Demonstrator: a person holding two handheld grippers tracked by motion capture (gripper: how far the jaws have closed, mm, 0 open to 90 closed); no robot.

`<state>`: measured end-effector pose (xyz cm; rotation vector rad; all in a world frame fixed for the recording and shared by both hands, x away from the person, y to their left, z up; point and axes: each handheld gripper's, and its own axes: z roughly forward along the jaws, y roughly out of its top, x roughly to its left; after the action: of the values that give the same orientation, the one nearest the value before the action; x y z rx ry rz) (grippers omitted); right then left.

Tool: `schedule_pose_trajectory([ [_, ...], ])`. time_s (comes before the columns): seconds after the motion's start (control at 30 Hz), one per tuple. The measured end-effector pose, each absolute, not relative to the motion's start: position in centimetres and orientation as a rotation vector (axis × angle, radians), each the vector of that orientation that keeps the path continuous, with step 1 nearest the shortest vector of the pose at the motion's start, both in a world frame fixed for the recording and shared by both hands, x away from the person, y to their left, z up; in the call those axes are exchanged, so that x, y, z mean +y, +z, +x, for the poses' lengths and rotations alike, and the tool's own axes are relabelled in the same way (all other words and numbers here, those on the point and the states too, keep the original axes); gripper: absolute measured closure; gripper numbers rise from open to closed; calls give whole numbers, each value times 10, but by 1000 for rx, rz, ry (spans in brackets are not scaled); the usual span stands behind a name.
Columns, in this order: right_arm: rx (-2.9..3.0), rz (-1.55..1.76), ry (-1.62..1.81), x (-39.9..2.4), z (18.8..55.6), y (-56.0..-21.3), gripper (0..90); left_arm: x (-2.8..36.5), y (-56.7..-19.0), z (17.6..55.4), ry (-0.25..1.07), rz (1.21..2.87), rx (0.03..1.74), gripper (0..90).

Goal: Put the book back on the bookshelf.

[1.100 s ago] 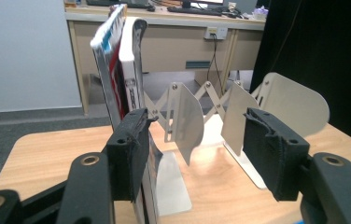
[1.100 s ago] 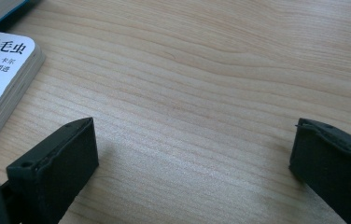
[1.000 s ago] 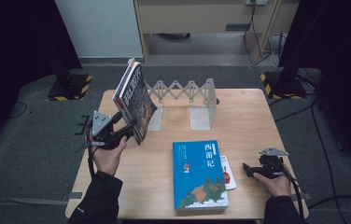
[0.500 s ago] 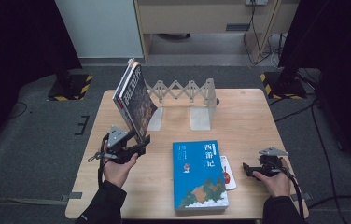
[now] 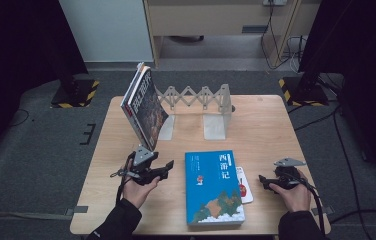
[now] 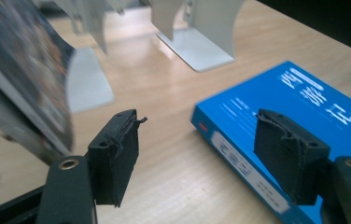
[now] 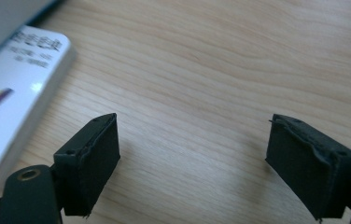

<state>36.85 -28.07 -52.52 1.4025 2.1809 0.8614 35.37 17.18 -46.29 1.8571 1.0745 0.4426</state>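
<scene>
Blue book (image 5: 213,187) lies flat on the wooden table (image 5: 266,125) between the left gripper (image 5: 168,165) and right gripper (image 5: 262,180), both spread apart, pinching nothing, the left just opening, the right just closing.

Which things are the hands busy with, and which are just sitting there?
Busy with: blue book, leaning book, white book, bookend rack, left gripper, right gripper.
Sitting there: table, striped blocks.

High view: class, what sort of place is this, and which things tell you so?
Probably a recording lab or studio: a lone wooden table on grey carpet, yellow-and-black striped stand bases, and loose cables trailing under a cabinet.
</scene>
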Motion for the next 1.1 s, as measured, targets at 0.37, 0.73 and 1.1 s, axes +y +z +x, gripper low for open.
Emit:
schedule_pose_trajectory([
  [0.37,2172,1371,1017,-256,361,-506,196,145,-483,352,339,1971,996,274],
  [0.73,2235,1353,1189,-230,355,-496,219,125,-503,353,182,2028,991,249],
  [1.1,2295,1359,1260,-210,352,-500,246,125,-518,358,46,1924,1051,160],
])
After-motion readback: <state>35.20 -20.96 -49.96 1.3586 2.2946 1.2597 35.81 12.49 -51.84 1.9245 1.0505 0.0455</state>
